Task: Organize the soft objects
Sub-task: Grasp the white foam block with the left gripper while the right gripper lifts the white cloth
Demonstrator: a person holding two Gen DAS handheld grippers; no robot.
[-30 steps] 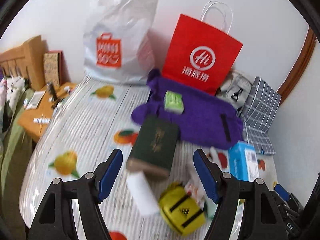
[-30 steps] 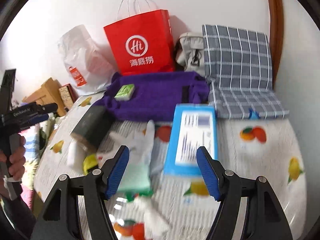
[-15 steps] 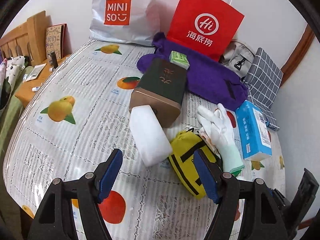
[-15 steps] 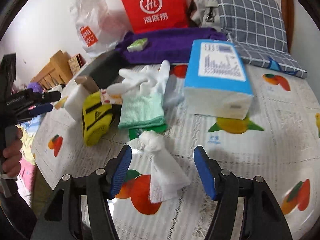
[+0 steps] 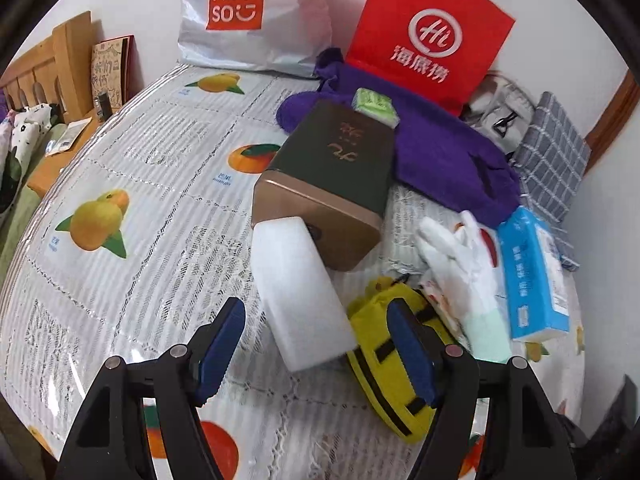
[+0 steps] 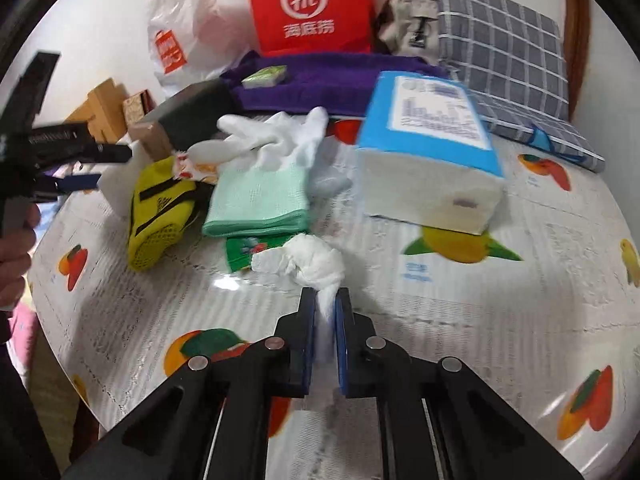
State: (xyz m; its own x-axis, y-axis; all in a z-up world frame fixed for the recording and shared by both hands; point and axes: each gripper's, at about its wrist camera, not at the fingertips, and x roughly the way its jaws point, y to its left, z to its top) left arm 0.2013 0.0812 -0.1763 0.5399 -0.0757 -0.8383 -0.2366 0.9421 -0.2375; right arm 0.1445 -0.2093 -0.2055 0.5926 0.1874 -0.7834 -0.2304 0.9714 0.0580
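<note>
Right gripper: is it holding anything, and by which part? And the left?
The right gripper pinches the crumpled white tissue by its near tail end. The left gripper is open, holding nothing.

Right wrist view: crumpled tissue (image 6: 316,264) lies on the table (image 6: 460,320) nearest the camera, pinched between the right gripper (image 6: 325,300) pads, with a folded cloth (image 6: 260,200) just behind-left of it, gloves (image 6: 276,136) on the cloth's far end, and a pouch (image 6: 160,208) left of the cloth. Tissue pack (image 6: 432,160) sits right of the gloves; towel (image 6: 340,80) behind it, small packet (image 6: 266,77) on the towel, paper bag (image 6: 312,4) against the wall behind. Left wrist view: foam block (image 5: 300,292) lies between the left gripper (image 5: 316,344) fingers without touching, its far end against a box (image 5: 332,184).
</note>
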